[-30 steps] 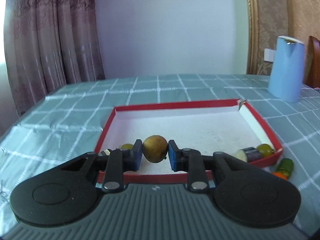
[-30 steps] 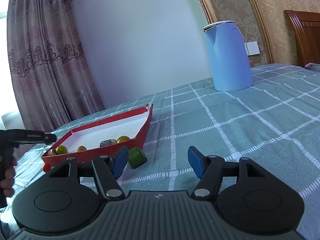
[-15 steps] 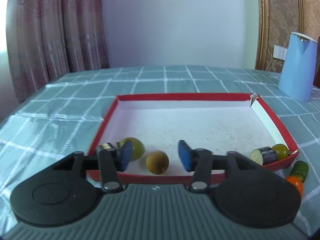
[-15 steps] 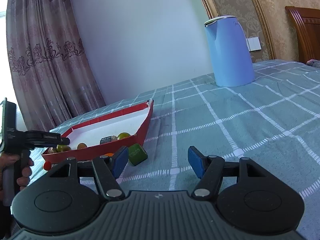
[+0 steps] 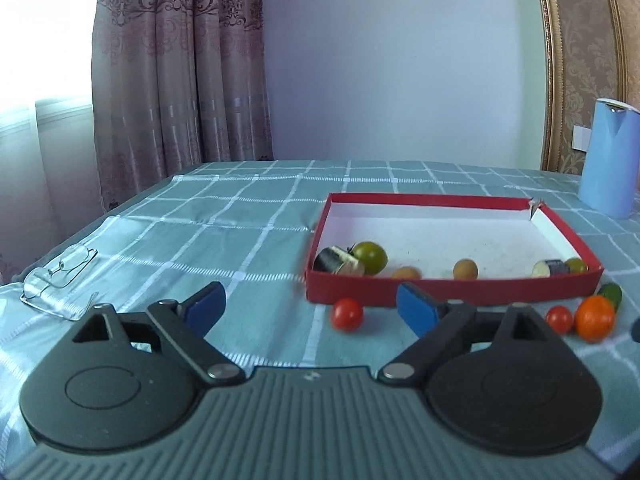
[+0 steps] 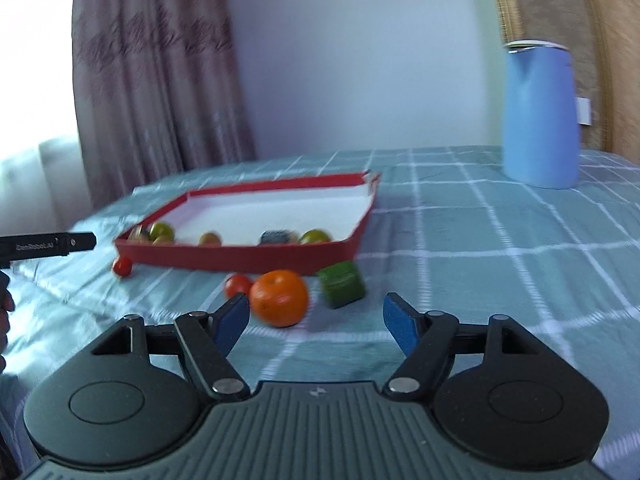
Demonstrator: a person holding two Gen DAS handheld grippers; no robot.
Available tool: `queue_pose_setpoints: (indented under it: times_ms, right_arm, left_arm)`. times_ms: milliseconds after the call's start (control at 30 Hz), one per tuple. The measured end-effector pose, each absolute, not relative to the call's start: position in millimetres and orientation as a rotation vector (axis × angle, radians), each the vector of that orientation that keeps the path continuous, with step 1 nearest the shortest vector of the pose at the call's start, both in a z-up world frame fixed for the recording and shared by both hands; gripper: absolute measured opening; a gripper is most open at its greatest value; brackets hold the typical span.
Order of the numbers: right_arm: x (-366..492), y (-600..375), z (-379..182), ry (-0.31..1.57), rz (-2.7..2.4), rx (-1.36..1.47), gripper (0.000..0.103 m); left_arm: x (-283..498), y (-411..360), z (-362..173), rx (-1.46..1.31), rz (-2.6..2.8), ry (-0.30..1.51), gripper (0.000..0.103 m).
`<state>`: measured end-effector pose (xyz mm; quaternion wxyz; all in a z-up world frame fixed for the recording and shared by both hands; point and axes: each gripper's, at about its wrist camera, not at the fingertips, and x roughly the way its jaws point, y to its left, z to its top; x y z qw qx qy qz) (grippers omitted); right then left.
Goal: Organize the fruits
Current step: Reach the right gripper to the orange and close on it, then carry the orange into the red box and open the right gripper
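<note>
A red box (image 5: 440, 293) with a white floor holds a green fruit (image 5: 370, 257), two eggplant pieces, two small brown fruits (image 5: 465, 269) and another green fruit (image 5: 576, 265). My left gripper (image 5: 310, 309) hovers in front of the box, its jaws opening wide and nothing between them. A cherry tomato (image 5: 347, 314) lies just beyond its fingertips. My right gripper (image 6: 316, 323) is low over the cloth, its jaws opening and empty. An orange (image 6: 280, 298) lies just ahead of its left finger, with a cherry tomato (image 6: 236, 285) and a green piece (image 6: 343, 283) to either side.
A blue kettle (image 6: 540, 116) stands at the back right of the checked tablecloth. Folded glasses (image 5: 60, 276) lie near the table's left edge. Another cherry tomato (image 6: 122, 266) sits by the box's left corner. The left gripper's finger (image 6: 48, 245) pokes in from the left.
My left gripper let go of the brown fruit inside the box, drew back out of it and opened wide. My right gripper swung left towards the orange and opened a little more.
</note>
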<state>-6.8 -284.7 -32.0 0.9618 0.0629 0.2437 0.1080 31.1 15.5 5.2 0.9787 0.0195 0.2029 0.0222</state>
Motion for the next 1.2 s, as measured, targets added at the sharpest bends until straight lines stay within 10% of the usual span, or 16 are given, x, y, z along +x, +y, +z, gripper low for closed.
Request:
queue_pose_setpoints:
  times_ms: [1200]
  right_arm:
    - [34.3, -248.4, -33.4, 0.589, 0.217, 0.016, 0.040]
  left_arm:
    - [31.4, 37.6, -16.2, -0.084, -0.038, 0.469, 0.097]
